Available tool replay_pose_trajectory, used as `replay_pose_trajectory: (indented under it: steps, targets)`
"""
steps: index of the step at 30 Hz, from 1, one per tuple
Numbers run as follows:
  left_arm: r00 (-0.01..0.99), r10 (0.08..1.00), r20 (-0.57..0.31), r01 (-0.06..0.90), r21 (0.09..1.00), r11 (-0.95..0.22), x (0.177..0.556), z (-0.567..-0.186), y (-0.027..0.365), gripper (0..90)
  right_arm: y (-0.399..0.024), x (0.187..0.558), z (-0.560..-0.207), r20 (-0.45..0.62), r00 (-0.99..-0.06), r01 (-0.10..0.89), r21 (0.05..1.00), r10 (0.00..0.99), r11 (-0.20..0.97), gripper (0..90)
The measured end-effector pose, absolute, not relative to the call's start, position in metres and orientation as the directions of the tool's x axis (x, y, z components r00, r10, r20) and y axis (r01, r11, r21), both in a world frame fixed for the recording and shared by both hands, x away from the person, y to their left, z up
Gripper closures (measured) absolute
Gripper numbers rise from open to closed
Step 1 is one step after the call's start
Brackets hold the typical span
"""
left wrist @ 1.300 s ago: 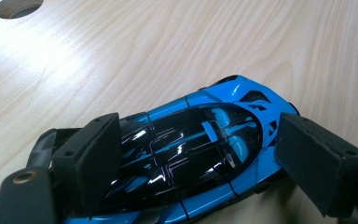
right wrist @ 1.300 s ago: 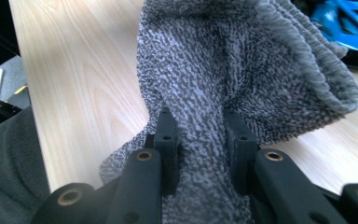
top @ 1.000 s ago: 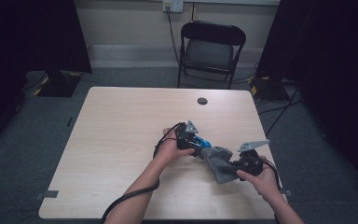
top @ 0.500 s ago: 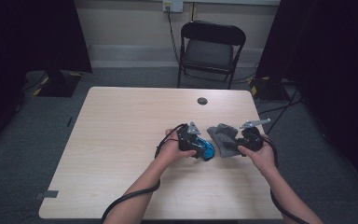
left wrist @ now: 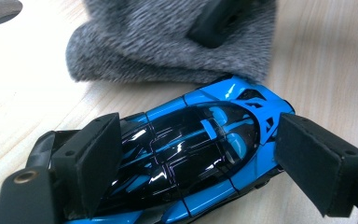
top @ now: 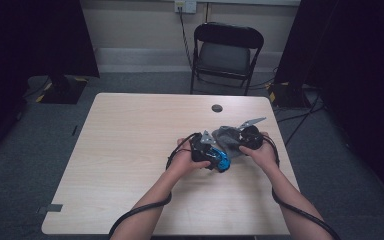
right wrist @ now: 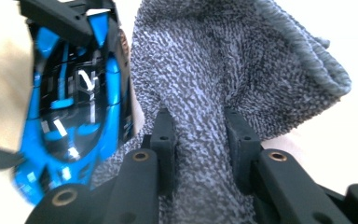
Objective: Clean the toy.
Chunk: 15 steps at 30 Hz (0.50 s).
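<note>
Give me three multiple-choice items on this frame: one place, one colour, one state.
1. Where does the grey cloth lie against the toy car in the high view?
A. Beyond it, toward the chair
B. Under the table
C. At the table's left edge

2. What colour is the car body?
A. Red
B. Blue and black
C. Yellow

3. What do the right tongs do?
A. Stand open over bare table
B. Pinch the cloth
C. Grip the car

Answers: 1 A, the cloth sits behind the car. 2 B, the left tongs frame a blue and black body. 3 B, cloth is bunched between the pads.
</note>
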<state>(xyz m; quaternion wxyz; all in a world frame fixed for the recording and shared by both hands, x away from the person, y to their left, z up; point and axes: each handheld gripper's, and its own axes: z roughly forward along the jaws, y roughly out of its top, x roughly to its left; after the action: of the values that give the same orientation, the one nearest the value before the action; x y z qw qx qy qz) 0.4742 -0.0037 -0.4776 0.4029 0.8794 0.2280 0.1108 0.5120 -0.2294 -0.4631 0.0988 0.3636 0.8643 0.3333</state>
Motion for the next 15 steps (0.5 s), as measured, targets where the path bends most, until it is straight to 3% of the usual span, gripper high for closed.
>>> replay_pose_trajectory:
  steps: [5, 6, 7, 9, 15]
  targets:
    - [0.871, 0.491, 0.012, 0.312, 0.759, -0.572, 0.475, -0.478, -0.003, 15.0, -0.221, 0.521, -0.468, 0.068, -0.724, 0.557, 0.643, 0.686, 0.525, 65.9]
    - [0.871, 0.491, 0.011, 0.313, 0.759, -0.571, 0.475, -0.478, -0.002, 15.0, -0.217, 0.524, -0.471, 0.059, -0.712, 0.568, 0.634, 0.699, 0.524, 59.1]
    - [0.871, 0.491, 0.011, 0.313, 0.759, -0.571, 0.475, -0.478, -0.002, 15.0, -0.217, 0.524, -0.471, 0.059, -0.712, 0.568, 0.634, 0.699, 0.524, 59.1]
    - [0.871, 0.49, 0.01, 0.312, 0.76, -0.57, 0.475, -0.478, -0.002, 15.0, -0.212, 0.526, -0.472, 0.039, -0.695, 0.56, 0.656, 0.718, 0.506, 44.0]
    - [0.872, 0.489, 0.01, 0.311, 0.761, -0.57, 0.474, -0.478, -0.002, 15.0, -0.209, 0.523, -0.47, 0.017, -0.63, 0.585, 0.668, 0.776, 0.46, 33.4]
